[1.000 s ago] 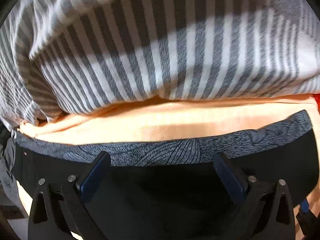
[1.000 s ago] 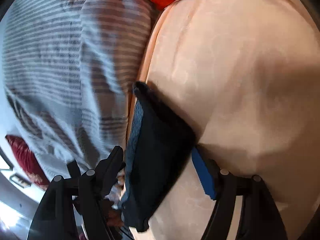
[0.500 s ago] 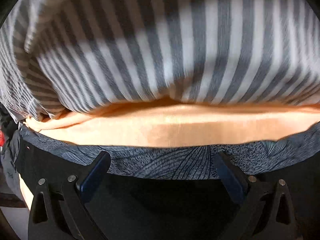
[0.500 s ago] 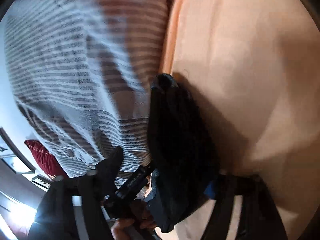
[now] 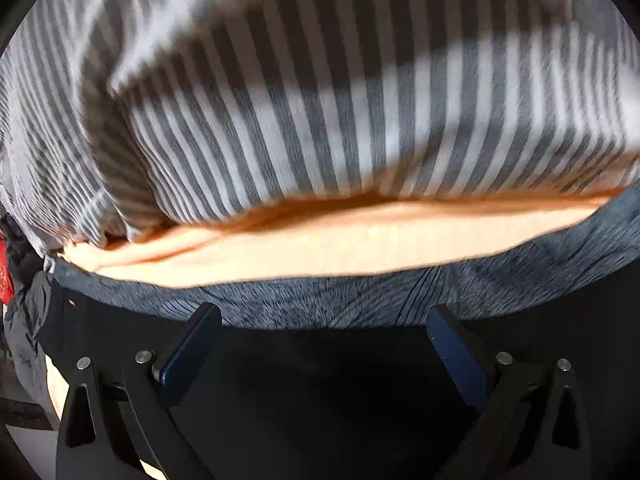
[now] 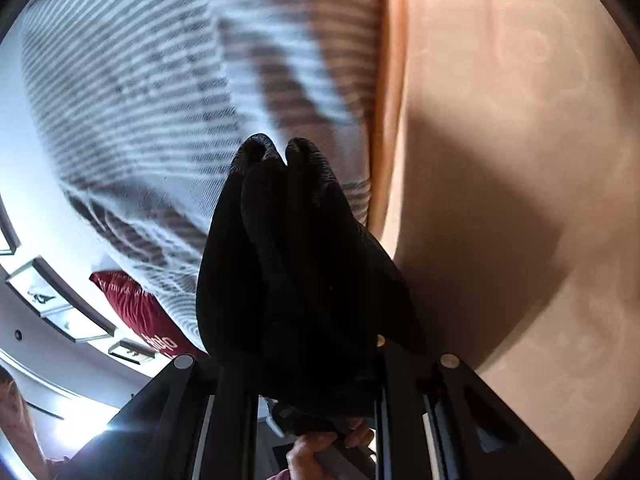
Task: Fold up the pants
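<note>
Right gripper just closed, pinching bunched pants; left gripper spread above waistband edge

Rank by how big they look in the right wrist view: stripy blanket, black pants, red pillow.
1. Grey-and-white striped blanket
2. Bunched black fabric pants, though nearness to the camera inflates them
3. Red printed pillow

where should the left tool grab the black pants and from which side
Take the grey patterned waistband edge of the black pants, coming from above with the open left tool. That band lies flat on the peach sheet, a firm edge spanning both fingers.
</note>
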Tool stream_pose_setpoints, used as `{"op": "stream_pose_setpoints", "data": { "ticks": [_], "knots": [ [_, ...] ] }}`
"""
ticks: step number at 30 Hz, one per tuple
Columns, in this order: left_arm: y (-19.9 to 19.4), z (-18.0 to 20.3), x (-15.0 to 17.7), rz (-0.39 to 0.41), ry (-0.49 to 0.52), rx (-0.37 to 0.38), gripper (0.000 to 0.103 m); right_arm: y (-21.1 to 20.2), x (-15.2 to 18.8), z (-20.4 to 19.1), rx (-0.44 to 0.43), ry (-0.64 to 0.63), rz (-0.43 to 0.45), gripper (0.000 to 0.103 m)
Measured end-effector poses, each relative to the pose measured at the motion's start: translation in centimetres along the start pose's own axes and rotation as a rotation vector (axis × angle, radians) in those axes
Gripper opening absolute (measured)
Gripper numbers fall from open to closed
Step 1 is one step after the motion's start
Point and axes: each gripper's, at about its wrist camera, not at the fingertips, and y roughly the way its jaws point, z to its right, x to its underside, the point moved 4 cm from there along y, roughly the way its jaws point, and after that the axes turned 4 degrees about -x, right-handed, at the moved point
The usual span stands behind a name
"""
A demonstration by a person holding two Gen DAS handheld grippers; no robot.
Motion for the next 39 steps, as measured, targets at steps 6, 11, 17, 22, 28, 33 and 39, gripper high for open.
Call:
{"op": "stream_pose_setpoints", "data": {
  "ticks": [6,11,17,22,28,33,39],
  "knots": [
    [0.0,1.3,1.9,0.042,0.034,0.038,0.103,1.2,1.4,-1.8,0.013,-0.015,-0.003,0.017],
    [-2.1,-3.6,2.1,0.033,-0.014,0.156,0.103,3.5,3.8,-5.6,0.094,-0.147,-0.032,0.017],
    [-4.4,-13.3,3.0,0.062,-0.04,0.134,0.103,8.7,9.4,-10.3,0.333,-0.45,-0.097,0.017],
    [-3.7,-20.0,5.7,-0.031,-0.145,0.096,0.103,15.1,15.6,-9.7,0.548,-0.68,-0.138,0.018],
    [-0.9,-27.6,8.7,-0.096,-0.238,0.065,0.103,24.3,23.3,-2.8,0.865,-0.893,-0.223,0.023],
    [0.2,-31.3,10.1,-0.103,-0.238,0.052,0.103,27.5,26.9,1.6,1.055,-1.031,-0.231,0.052],
    [2.5,-36.2,10.7,-0.125,-0.3,0.051,0.103,30.6,32.3,-1.1,0.969,-1.159,-0.334,0.08]
  ]
}}
